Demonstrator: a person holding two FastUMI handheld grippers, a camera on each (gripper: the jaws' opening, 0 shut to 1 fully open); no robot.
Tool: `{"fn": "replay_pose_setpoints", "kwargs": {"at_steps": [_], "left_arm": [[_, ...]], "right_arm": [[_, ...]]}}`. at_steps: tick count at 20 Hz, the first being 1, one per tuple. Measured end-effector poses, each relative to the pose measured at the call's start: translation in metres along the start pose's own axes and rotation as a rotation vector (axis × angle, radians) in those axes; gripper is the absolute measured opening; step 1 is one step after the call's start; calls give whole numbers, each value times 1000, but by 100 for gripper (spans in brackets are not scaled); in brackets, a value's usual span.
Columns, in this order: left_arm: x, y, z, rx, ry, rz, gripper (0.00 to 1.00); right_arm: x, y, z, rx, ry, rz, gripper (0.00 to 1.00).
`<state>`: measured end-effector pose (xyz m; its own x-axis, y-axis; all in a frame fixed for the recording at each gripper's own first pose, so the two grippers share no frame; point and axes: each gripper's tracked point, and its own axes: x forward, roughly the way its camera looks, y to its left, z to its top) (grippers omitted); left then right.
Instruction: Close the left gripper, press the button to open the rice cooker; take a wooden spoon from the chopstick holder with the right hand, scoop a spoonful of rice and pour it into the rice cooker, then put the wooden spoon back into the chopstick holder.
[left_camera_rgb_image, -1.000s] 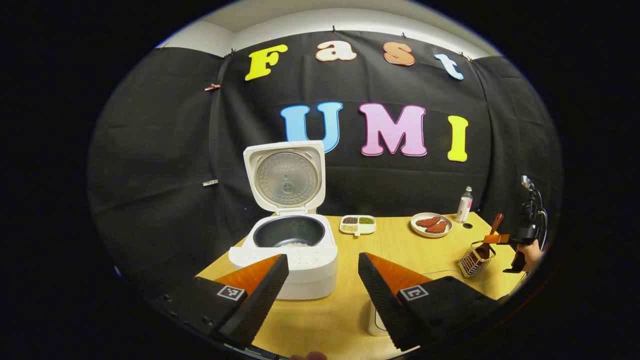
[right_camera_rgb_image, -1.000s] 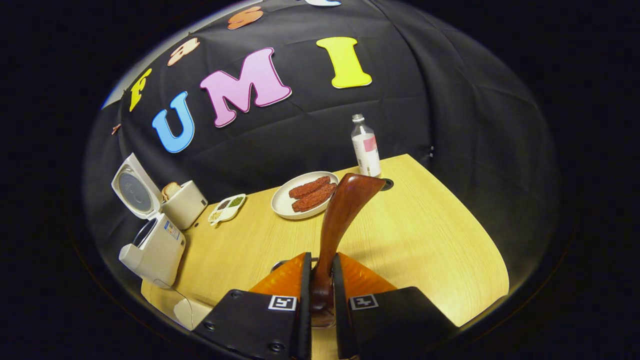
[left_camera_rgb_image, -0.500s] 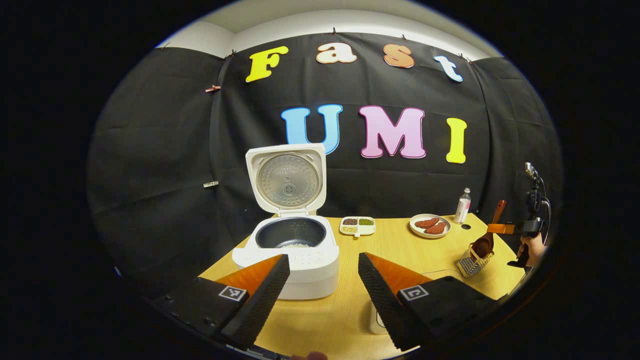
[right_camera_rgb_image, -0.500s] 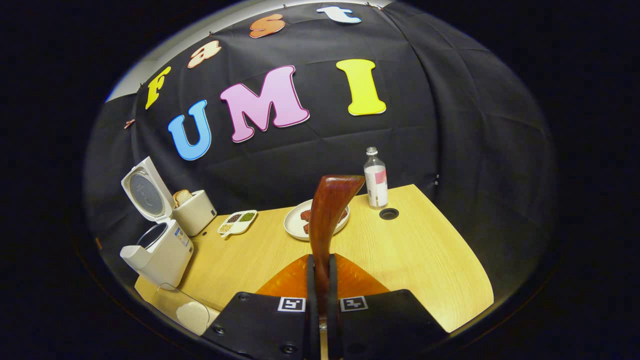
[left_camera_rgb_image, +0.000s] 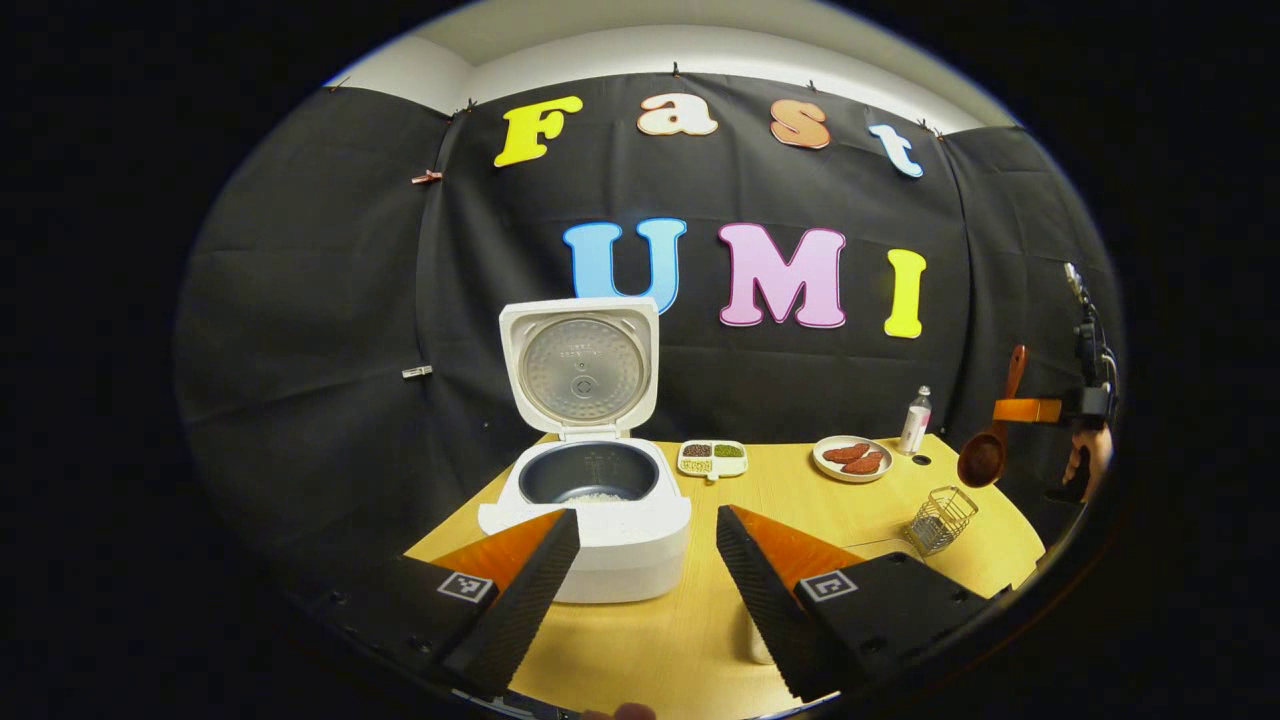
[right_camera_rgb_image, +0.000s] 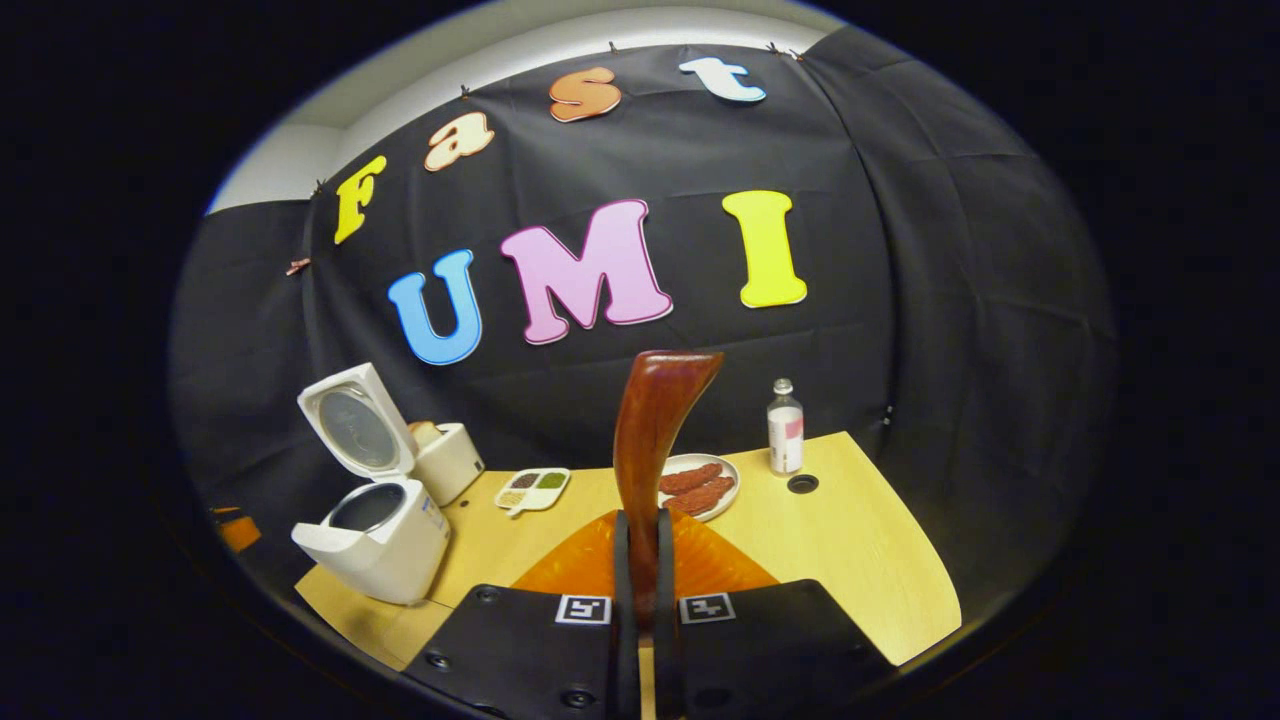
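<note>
In the left gripper view we see the left gripper (left_camera_rgb_image: 640, 545) at the bottom of the frame with its 2 fingers spread well apart and nothing between them. Just beyond its fingertips, left of centre, the rice cooker (left_camera_rgb_image: 588, 500) stands on the wooden table (left_camera_rgb_image: 790, 495) with its lid (left_camera_rgb_image: 581, 367) raised upright, and a little white rice (left_camera_rgb_image: 596, 496) lies in the bottom of the dark inner pot.

At the right edge of that view the right gripper (left_camera_rgb_image: 1022, 410), held by a hand (left_camera_rgb_image: 1085, 458), is clamped on the wooden spoon (left_camera_rgb_image: 990, 440). The spoon hangs in the air with its bowl down, above and to the right of the wire chopstick holder (left_camera_rgb_image: 938, 518), clear of its rim. The holder stands on the table at the lower right.

In the right gripper view we see the spoon's handle rising from between the 2 closed fingers at bottom centre. Behind it sit a plate of sausages (right_camera_rgb_image: 700, 485), a bottle (right_camera_rgb_image: 785, 428) and a divided dish of grains (right_camera_rgb_image: 533, 488). The open cooker stands at the lower left, with a toaster (right_camera_rgb_image: 447, 460) just behind it.
</note>
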<state>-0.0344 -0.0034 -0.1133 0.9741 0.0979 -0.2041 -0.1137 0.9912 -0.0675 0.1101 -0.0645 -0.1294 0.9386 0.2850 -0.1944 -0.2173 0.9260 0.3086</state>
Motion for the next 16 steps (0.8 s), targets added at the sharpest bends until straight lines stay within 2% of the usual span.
{"fn": "replay_pose_setpoints", "kwargs": {"at_steps": [4, 7, 8, 9, 12, 16], "left_arm": [[2, 7, -1, -18, -1, -39, 95], [6, 10, -1, -22, 0, -79, 95], [7, 10, -1, -14, -1, -89, 95], [8, 11, 0, -4, -4, -101, 95], [10, 15, -3, 11, -5, -128, 95], [10, 18, -9, 7, 4, -148, 95]], "right_arm": [[-19, 66, -14, -25, 21, 58, 10], [-26, 112, -49, -78, 71, 96, 10], [-27, 124, -64, -100, 90, 102, 6], [-27, 133, -79, -130, 106, 101, 10], [-24, 134, -127, -259, 169, 34, 10], [-12, 137, -177, -385, 251, 4, 10]]}}
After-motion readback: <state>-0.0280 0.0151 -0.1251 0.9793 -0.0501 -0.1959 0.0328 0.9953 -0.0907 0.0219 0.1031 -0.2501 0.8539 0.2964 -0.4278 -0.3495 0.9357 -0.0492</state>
